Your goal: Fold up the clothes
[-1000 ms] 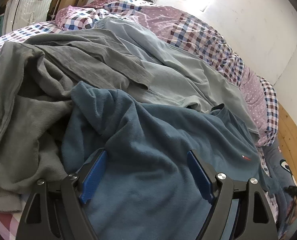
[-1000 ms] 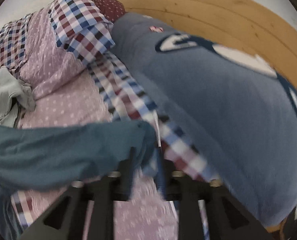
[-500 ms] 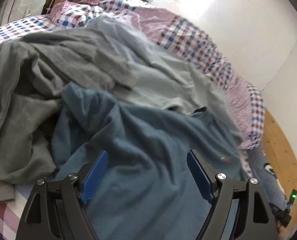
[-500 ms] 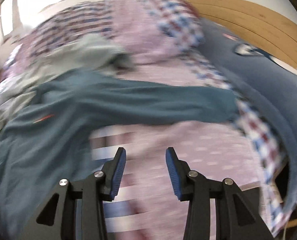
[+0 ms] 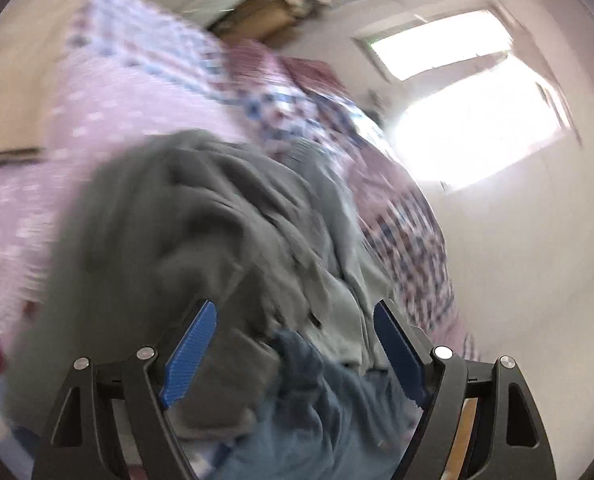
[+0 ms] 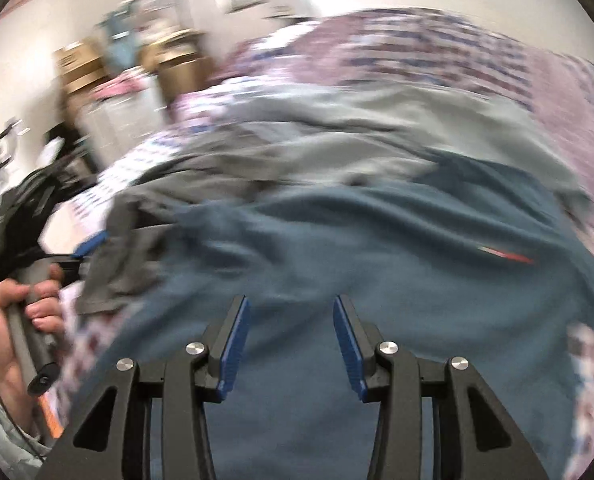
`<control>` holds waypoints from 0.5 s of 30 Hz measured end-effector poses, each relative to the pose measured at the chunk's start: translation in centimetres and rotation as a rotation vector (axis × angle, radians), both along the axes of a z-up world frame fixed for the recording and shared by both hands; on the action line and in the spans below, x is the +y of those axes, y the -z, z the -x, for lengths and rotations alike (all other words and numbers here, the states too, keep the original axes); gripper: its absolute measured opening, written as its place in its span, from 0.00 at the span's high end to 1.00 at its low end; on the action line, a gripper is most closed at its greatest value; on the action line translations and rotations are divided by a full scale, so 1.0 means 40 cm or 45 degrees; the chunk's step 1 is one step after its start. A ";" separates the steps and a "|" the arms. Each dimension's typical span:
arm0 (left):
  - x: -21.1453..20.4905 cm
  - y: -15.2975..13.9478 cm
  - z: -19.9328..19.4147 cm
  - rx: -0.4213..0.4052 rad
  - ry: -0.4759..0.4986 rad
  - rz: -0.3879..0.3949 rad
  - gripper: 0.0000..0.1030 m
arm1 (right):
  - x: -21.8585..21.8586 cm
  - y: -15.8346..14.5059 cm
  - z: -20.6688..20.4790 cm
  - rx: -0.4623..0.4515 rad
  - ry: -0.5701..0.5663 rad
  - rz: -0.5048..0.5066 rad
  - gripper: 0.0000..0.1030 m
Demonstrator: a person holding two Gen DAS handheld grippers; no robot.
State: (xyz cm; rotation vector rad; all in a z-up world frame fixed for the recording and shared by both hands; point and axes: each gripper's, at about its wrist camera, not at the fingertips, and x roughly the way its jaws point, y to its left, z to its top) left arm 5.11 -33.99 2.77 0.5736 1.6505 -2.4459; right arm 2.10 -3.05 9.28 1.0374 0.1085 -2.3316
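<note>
Two grippers, both empty: your left gripper [image 5: 295, 350] wide apart, your right gripper [image 6: 291, 350] part-open over blue sweater [image 6: 377, 280] spread on bed [image 6: 557, 80]. Risk: grey garment [image 5: 169, 240] overlaps sweater edge; blind pinch grabs both layers.

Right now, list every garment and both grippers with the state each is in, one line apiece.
Blue sweater: spread loosely on the bed, unfolded.
Dark grey garment: crumpled heap, unfolded.
Light grey garment: rumpled, partly under the others.
Left gripper: open wide, holding nothing.
Right gripper: open, nothing between its jaws.
Left hand: wrapped around its gripper's handle.
</note>
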 end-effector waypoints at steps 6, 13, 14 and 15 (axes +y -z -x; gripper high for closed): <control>-0.069 0.028 -0.003 -0.033 0.033 -0.099 0.18 | -0.264 0.008 0.035 0.080 -0.198 -0.032 0.71; -0.024 -0.008 0.049 -0.082 0.202 0.042 0.19 | -0.437 0.073 0.148 0.069 -0.248 -0.214 0.76; -0.018 -0.009 0.056 -0.087 0.217 0.053 0.19 | -0.431 0.074 0.157 0.073 -0.228 -0.210 0.80; -0.014 -0.009 0.061 -0.091 0.232 0.053 0.19 | -0.416 0.068 0.163 0.082 -0.200 -0.188 0.93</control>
